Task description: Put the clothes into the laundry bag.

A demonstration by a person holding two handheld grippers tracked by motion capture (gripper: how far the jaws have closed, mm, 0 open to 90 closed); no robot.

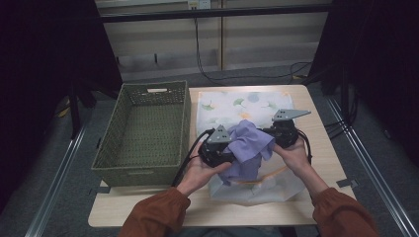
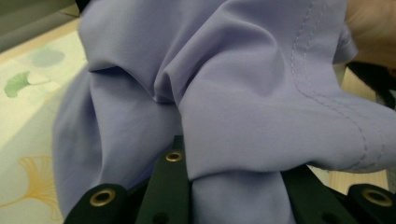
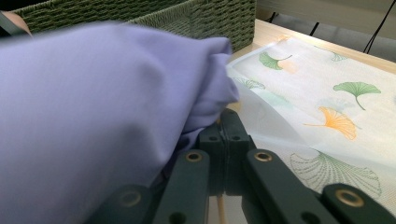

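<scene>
Person at a wooden counter [image 1: 326, 148], orange sleeves coming in from the bottom edge of the high view; each hand holds a claw, both raised over the near middle of the counter; left claw [image 1: 221, 148] and right claw [image 1: 282, 133] close together with a lilac cloth [image 1: 249, 145] bunched between them, lifted off the counter and hanging down a little in front.

Left gripper view: lilac cloth [image 2: 243, 102] folds right over the jaws, a fold runs down between the two black jaws and is pinched there; stitched seam visible on the right side; left claw clenched on the cloth.

Right gripper view: jaws pressed together with no gap, tips tucked under the edge of the lilac cloth [image 3: 93, 107]; cloth drapes over the left side of the jaws; cannot tell whether any fabric is actually caught between them.

Under the cloth lies a white sheet with a ginkgo leaf print [image 1: 237, 106], flat on the counter, its near part looking translucent and rumpled; same print beside the jaws in the right gripper view [image 3: 336, 102].

Green woven basket [image 1: 148, 94] sits on the counter's left side, just beside the printed sheet; inside looks empty.
</scene>
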